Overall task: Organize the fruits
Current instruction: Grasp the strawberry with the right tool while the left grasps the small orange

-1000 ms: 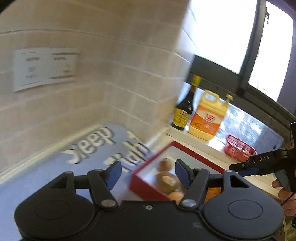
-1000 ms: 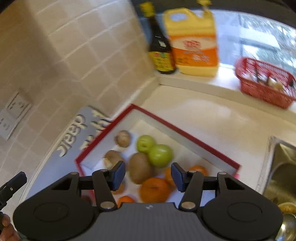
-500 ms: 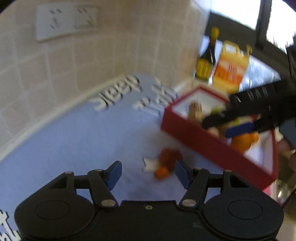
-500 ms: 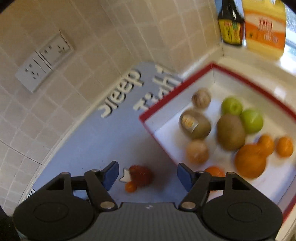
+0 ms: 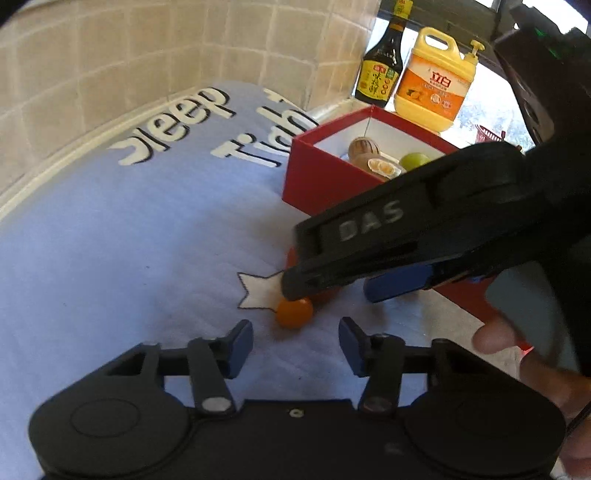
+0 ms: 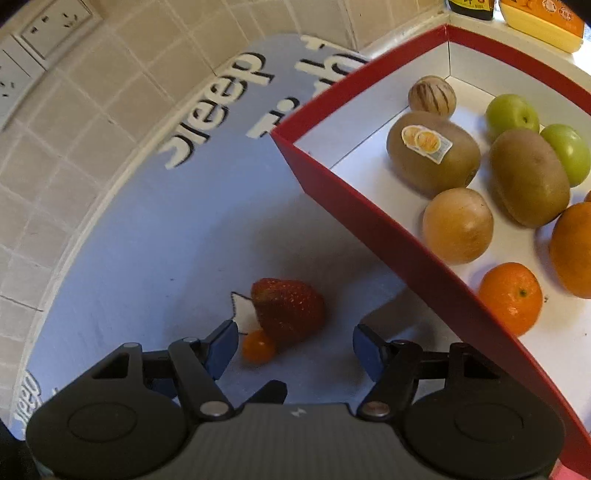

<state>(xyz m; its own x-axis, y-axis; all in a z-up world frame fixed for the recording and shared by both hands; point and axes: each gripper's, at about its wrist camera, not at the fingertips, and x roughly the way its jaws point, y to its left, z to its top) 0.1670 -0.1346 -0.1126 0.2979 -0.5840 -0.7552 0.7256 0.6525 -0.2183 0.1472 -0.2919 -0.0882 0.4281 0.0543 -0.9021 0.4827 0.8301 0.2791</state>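
Note:
A red strawberry (image 6: 288, 314) and a small orange fruit (image 6: 258, 346) lie together on the blue mat (image 6: 147, 240), beside a white star patch. My right gripper (image 6: 291, 345) is open, its fingers either side of them, just above. My left gripper (image 5: 295, 341) is open and empty, just short of the small orange fruit (image 5: 294, 312). The right gripper (image 5: 328, 288) crosses the left wrist view and hides most of the strawberry. A red box (image 6: 369, 218) to the right holds kiwis, green fruits, oranges and other fruits.
A tiled wall (image 5: 110, 55) with sockets (image 6: 48, 22) runs behind the mat. A dark sauce bottle (image 5: 380, 66) and a yellow detergent jug (image 5: 436, 85) stand on the sill behind the box. A red basket (image 5: 489, 134) sits further right.
Both grippers have come down and closer to the strawberry and the small orange fruit on the mat. The right gripper now straddles them and crosses the left wrist view.

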